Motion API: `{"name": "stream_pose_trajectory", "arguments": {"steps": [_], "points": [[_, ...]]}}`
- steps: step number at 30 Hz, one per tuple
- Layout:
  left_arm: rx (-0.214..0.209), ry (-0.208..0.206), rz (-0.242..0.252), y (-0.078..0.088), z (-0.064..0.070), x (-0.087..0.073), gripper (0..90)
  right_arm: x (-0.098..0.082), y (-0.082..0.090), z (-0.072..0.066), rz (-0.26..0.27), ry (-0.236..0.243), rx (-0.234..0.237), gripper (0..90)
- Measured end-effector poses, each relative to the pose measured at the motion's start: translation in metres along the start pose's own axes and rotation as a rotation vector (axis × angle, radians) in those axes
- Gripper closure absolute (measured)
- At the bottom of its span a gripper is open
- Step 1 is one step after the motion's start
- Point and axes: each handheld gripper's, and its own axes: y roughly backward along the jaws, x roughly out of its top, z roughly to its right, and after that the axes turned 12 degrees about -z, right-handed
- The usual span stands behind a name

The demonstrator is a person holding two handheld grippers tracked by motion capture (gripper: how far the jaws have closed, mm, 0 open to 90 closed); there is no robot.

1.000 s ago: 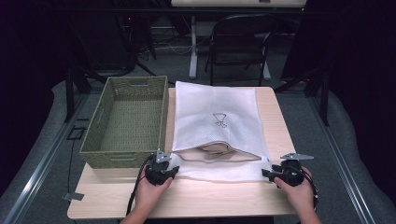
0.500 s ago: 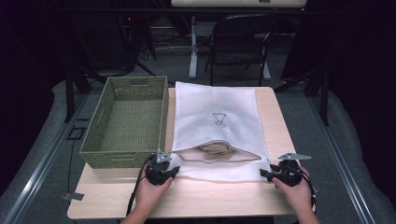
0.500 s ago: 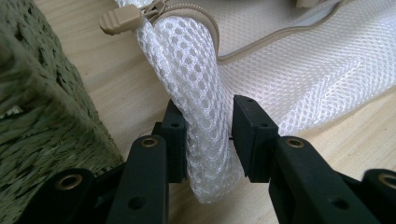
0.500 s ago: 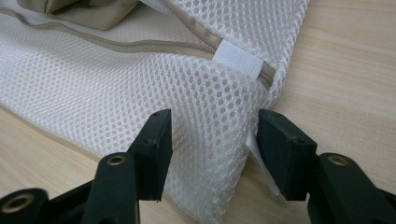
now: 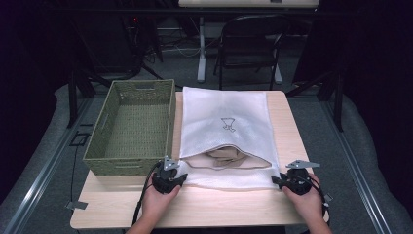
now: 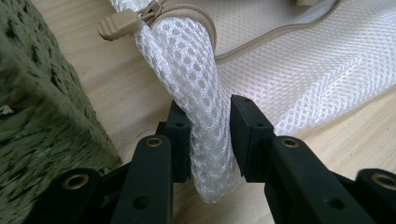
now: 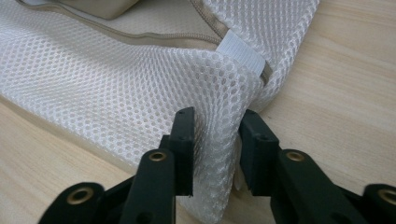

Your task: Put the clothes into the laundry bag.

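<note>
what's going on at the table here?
A person holds the near corners of a white mesh laundry bag, one in each gripper. The left gripper pinches the corner by the tan zipper pull; the right gripper has just been closing on the other corner, mesh between its jaws. The bag lies flat, unzipped, with beige fabric inside. A green woven basket sits alongside.

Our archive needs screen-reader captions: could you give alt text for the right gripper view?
The right claw pinches a fold of a white mesh bag between its black jaws, beside the bag's open tan zipper, on a light wooden table.
</note>
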Motion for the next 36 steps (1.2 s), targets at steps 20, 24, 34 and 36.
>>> {"name": "stream_pose_trajectory", "arguments": {"steps": [20,24,34,36], "points": [[-0.016,0.007,0.003,0.0,0.0,0.0,79.2,0.001,0.0,0.002,-0.001,-0.005,0.03,79.0],[-0.031,0.021,0.001,0.0,-0.001,0.001,82.0,0.002,0.001,0.002,-0.008,-0.009,0.032,79.5],[-0.129,0.053,0.024,0.01,0.0,0.009,83.4,0.008,0.014,0.008,0.005,-0.047,0.095,80.8],[-0.14,0.052,0.03,0.014,0.0,0.011,83.4,0.011,0.019,0.007,0.01,-0.052,0.109,80.9]]}}
